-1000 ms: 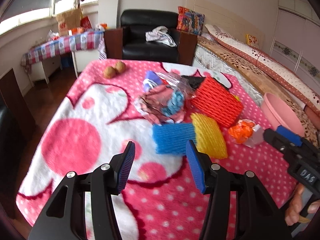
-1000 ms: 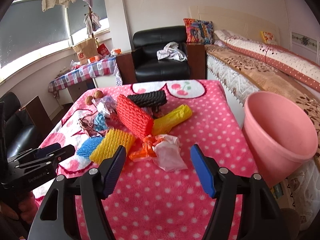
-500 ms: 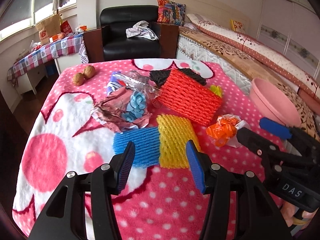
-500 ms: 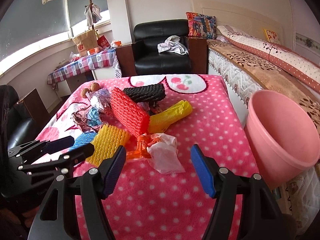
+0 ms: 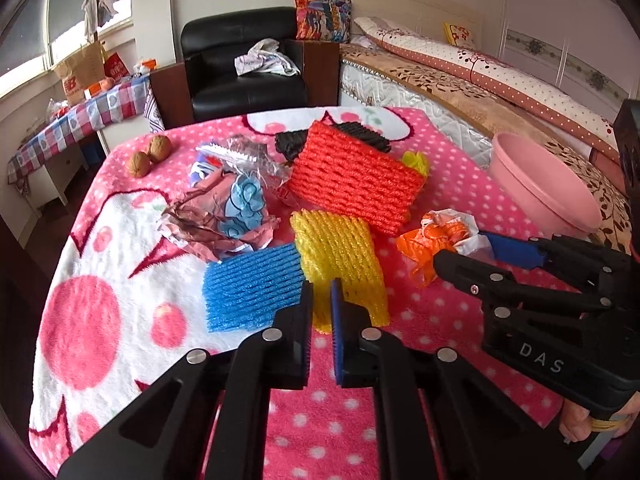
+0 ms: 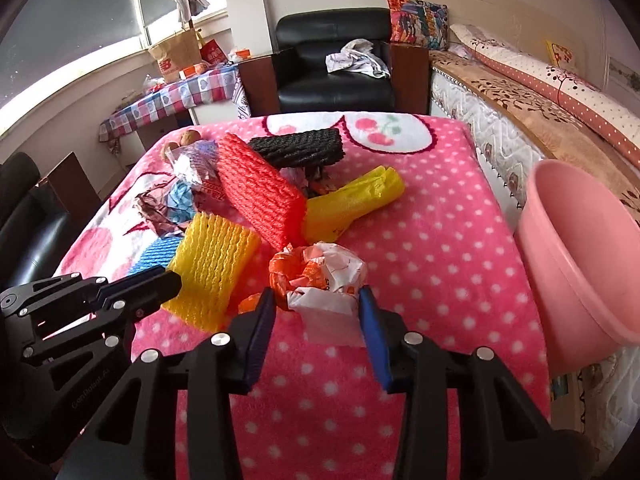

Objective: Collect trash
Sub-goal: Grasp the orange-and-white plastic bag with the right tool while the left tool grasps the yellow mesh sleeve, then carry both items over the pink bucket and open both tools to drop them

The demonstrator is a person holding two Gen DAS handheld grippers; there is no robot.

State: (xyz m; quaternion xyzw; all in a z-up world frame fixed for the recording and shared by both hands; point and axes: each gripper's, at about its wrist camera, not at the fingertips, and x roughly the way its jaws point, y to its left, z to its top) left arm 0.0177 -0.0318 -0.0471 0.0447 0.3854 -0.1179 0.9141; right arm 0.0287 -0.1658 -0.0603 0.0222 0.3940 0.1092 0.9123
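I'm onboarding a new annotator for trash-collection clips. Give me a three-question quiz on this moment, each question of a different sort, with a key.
1. True or false: the left gripper is closed on the yellow foam net.
2. Which item sits between the right gripper's fingers? A) black foam net B) crumpled orange-and-white plastic bag C) walnuts
3. Fill in: the pink ___ stands off the table's right edge, beside the bed.

Key: 1 true; 2 B; 3 bucket.
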